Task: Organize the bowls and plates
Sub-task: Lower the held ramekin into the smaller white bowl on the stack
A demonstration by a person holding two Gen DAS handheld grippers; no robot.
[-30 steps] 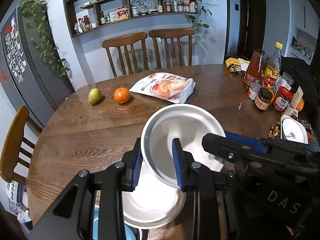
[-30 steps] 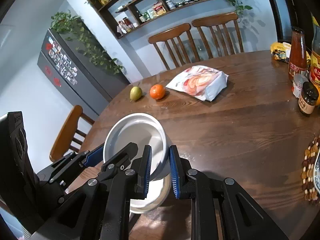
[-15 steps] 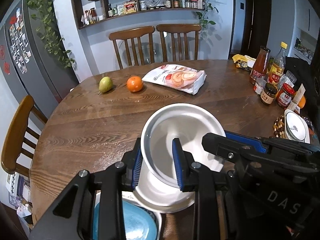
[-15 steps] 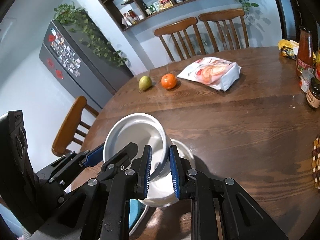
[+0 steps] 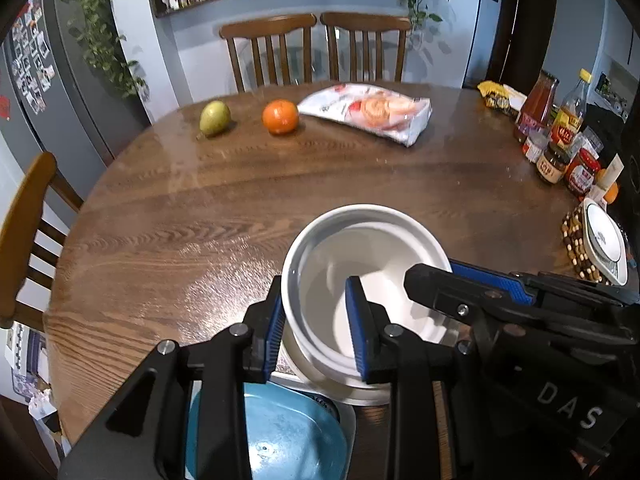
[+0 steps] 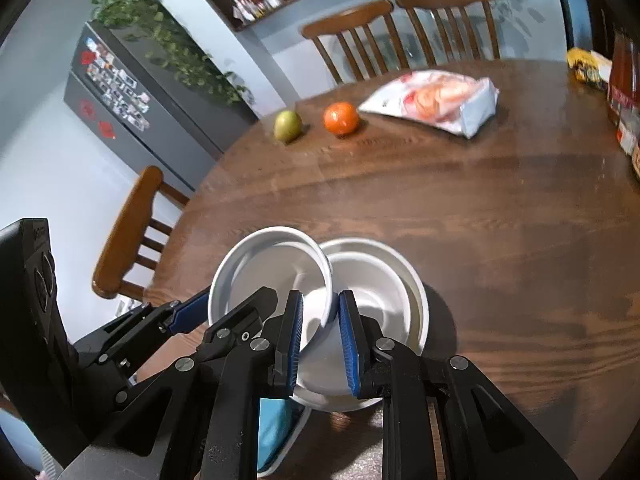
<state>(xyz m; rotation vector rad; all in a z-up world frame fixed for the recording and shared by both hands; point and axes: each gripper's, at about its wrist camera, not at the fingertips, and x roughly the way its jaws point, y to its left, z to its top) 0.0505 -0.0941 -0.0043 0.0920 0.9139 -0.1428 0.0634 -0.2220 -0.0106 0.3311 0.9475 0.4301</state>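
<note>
Since a second ago, both tongs and the white bowl they carry have come lower and nearer the front of the round wooden worktop, so a blue plate now shows below them, and the pear and orange sit higher in the left wrist view.

The left tongs are closed on the bowl's near rim, one blue pad outside the wall and one inside. The right tongs clamp the rim on the bowl's opposite side in the same way. The bowl is tilted, held above a second white bowl that sits on the worktop; whether the two bowls touch cannot be told. The blue plate lies just in front of that lower bowl, at the worktop's near edge, partly hidden by the tongs.

Further back lie the pear, the orange beside it, and a snack bag. Sauce bottles and jars cluster at the right edge, near a small patterned dish on a beaded mat. Wooden chairs stand behind the worktop.
</note>
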